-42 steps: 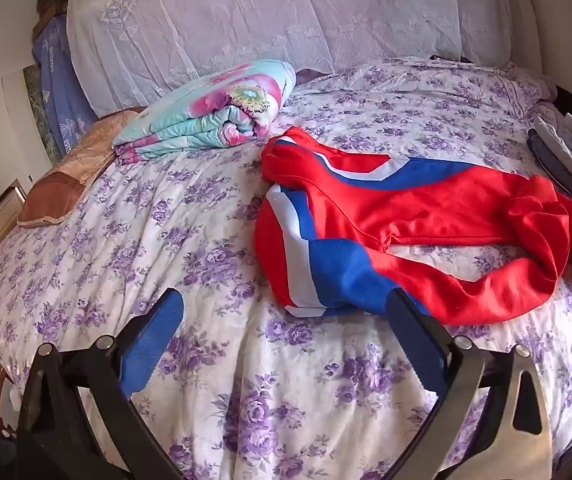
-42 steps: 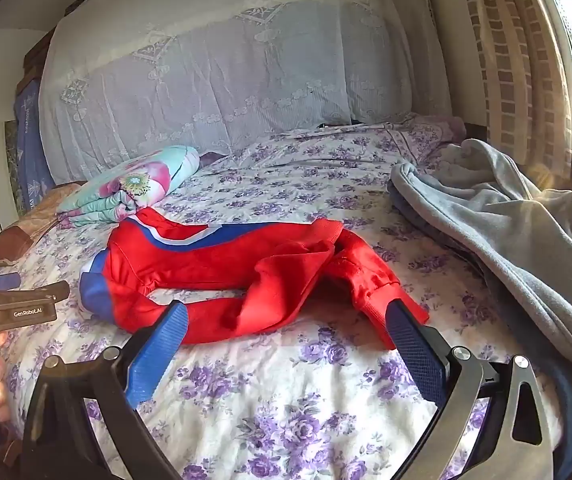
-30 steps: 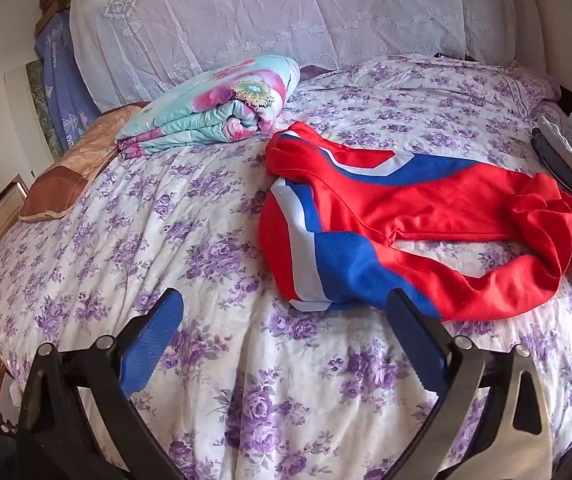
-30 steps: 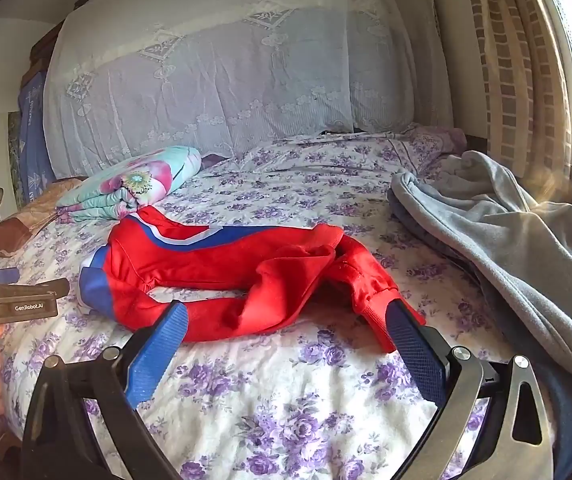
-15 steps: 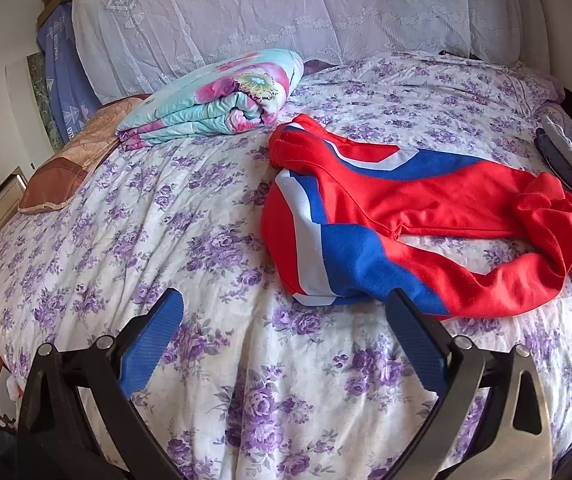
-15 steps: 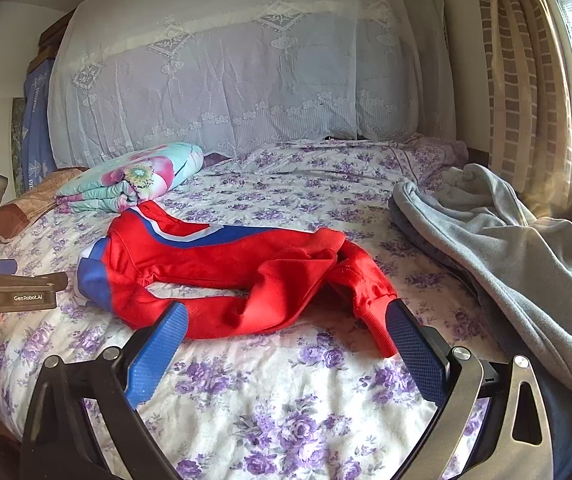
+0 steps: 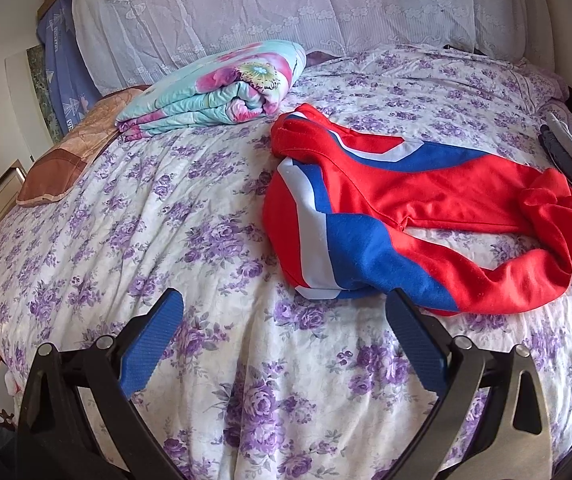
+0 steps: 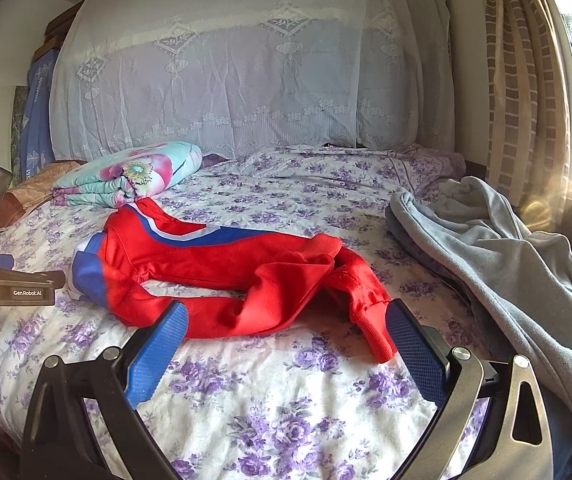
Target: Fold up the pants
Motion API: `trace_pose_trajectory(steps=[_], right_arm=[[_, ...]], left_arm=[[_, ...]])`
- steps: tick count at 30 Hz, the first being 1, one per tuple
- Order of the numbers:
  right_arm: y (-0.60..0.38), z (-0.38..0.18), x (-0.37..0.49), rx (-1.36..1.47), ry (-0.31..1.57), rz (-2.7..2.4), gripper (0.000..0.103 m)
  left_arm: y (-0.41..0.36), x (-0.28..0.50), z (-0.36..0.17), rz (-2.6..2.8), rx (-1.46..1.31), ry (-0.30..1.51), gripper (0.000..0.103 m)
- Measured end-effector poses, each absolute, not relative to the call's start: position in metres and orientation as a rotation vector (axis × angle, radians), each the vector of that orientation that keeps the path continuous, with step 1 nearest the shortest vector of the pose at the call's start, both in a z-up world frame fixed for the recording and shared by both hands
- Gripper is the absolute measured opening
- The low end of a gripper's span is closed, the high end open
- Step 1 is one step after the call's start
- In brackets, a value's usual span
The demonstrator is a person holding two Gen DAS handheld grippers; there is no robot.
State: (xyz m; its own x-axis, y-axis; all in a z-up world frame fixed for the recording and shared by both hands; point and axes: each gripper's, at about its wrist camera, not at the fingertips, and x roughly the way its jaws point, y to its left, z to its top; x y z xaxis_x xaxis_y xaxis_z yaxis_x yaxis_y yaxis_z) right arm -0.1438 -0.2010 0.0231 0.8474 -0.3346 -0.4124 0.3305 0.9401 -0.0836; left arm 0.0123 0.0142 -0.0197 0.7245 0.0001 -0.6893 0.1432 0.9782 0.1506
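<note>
On the bed (image 7: 165, 208), red pants (image 7: 426, 216) with blue and white panels lie unfolded, legs crumpled together at their ends. Both tools hover above the flowered cover, left tool (image 7: 283, 326) near the waistband, right tool (image 8: 286, 334) near the cuffs, each spread wide and holding nothing. A grey garment (image 8: 506, 256) lies beside the pants.

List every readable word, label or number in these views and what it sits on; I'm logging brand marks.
"GenRobot.AI": white lettering on the dark body of the left gripper, seen at the left edge of the right wrist view.
Blue hanging cloth beside the headboard: white printed marks, too blurred to read.
Red, white and blue pants: no lettering visible.
</note>
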Motion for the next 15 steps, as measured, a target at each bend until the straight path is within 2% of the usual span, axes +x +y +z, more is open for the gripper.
trace_pose_trajectory(steps=[15], right_arm=[[-0.1990,0.0215,-0.1446,-0.012,0.445,-0.332,0.100]], left_arm=[[0.0155,0.0101,-0.0201,-0.084,0.187,0.773,0.099]])
